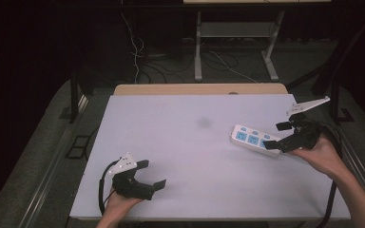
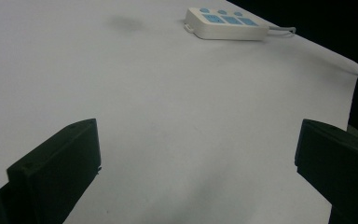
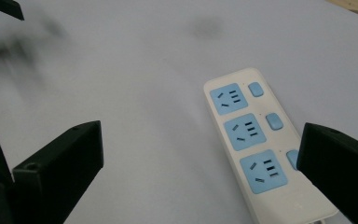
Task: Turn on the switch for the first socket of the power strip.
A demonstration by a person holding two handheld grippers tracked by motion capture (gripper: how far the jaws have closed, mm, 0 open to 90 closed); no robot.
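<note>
A white table (image 1: 180,156) sits in a dark room. At 3 o'clock, the right gripper (image 1: 283,134) hovers spread over the power strip (image 1: 254,140), not yet grasped. At 7 o'clock, the left gripper (image 1: 148,174) waits released.

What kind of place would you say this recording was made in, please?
Probably a lab or a recording room: a bare white table with one power strip on it, dark surroundings, and loose cables on the floor behind, by a metal stand.

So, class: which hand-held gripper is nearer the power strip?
Right. The right hand-held gripper hovers open at the power strip's end; the left hand-held gripper sits far across the table.
</note>
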